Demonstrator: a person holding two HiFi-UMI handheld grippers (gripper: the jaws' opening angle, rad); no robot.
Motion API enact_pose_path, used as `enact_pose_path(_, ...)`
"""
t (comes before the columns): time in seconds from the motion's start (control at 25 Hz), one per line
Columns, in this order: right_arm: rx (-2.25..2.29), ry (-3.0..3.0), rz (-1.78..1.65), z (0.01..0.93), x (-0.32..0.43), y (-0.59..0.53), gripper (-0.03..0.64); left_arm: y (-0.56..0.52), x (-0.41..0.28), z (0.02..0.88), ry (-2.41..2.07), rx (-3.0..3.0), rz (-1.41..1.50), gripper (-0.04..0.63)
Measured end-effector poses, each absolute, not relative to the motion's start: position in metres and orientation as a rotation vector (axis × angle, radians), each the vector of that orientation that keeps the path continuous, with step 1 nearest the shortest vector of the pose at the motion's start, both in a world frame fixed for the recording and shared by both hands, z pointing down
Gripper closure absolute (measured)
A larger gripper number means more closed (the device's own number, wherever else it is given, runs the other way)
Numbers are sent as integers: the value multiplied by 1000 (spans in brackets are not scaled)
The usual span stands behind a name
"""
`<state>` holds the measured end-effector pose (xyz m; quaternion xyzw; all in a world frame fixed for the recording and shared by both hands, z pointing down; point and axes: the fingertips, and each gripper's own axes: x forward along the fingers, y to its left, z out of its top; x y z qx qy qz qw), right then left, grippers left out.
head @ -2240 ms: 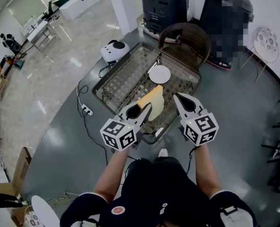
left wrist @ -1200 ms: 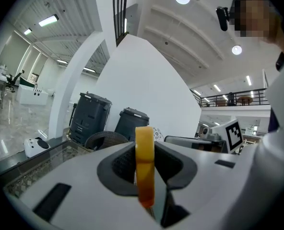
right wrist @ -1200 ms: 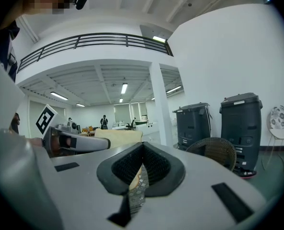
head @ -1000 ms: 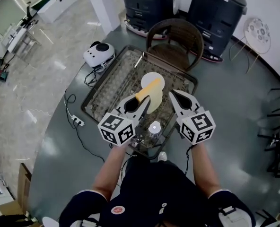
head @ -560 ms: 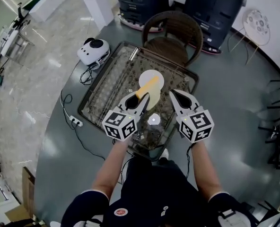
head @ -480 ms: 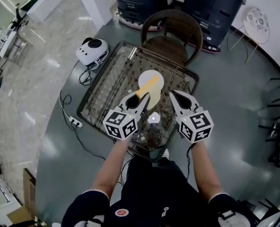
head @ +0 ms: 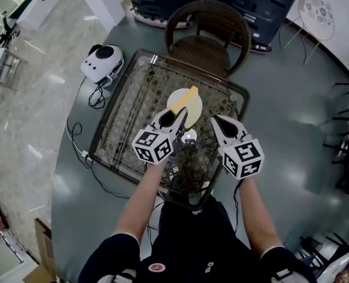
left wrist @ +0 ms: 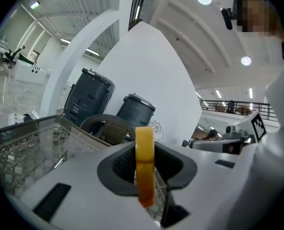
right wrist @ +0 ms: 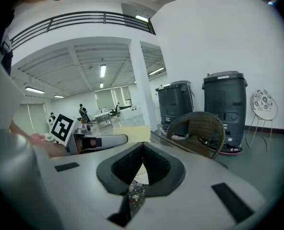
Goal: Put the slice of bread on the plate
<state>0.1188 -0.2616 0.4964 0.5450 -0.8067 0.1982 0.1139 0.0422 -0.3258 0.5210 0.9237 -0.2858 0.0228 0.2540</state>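
A yellow slice of bread [head: 187,96] stands on edge between the jaws of my left gripper [head: 177,115], which is shut on it. In the head view the slice hangs over the white plate [head: 174,101] on the glass table [head: 126,99]. The left gripper view shows the bread [left wrist: 144,164] edge-on, clamped by the dark pads [left wrist: 120,169]. To the right of the plate, my right gripper [head: 216,121] is above the table, apart from the bread. In the right gripper view that gripper [right wrist: 142,148] has its tips together and holds nothing.
A small glass [head: 189,137] stands on the table just near of the plate, between the two grippers. A wicker chair [head: 207,31] is at the table's far side. Dark bins [right wrist: 223,107] stand behind it. A white round device [head: 102,61] and cables lie on the floor at left.
Both grippers have come down toward the table and a little forward. The bread stays in the left gripper and now hangs lower over the plate.
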Motion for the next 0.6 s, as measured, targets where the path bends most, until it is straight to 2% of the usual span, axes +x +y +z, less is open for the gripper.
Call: enact_pose_path(0.6, 1568, -2313, 646, 536, 119, -284, 611, -359, 55, 600, -775, 2378, 103, 503)
